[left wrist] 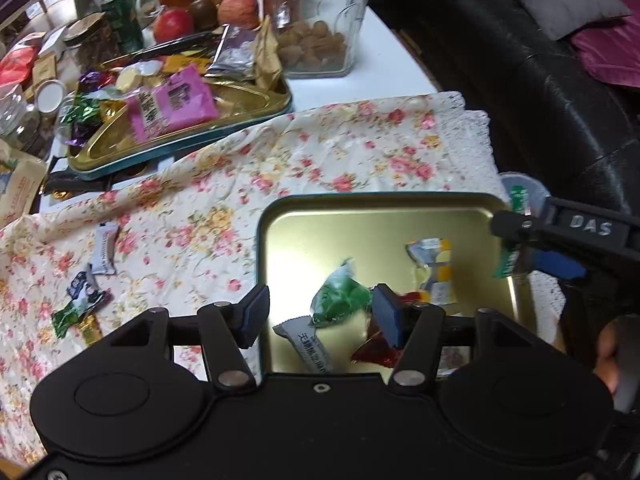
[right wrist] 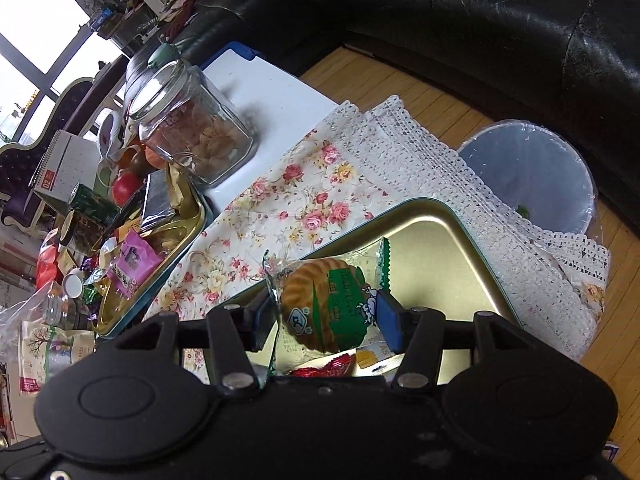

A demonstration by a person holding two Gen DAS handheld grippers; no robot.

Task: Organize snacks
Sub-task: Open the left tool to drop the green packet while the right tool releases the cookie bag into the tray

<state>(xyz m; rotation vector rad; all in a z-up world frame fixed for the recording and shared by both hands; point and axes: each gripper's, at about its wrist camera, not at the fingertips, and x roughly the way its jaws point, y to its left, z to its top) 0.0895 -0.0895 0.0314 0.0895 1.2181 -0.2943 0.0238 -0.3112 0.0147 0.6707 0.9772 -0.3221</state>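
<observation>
Right gripper (right wrist: pixel 322 320) clamped wrapped biscuit (right wrist: pixel 326 306) over gold tin (right wrist: pixel 440 248) at tablecloth's near edge. Left gripper (left wrist: pixel 320 312) spread, empty; green candy (left wrist: pixel 340 294) lay loose in tin. Advice: lower biscuit flat, release clear of rim.

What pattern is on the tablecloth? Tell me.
The tablecloth has pink and yellow flowers on cream, with a white lace edge; clearest in the left wrist view.
</observation>
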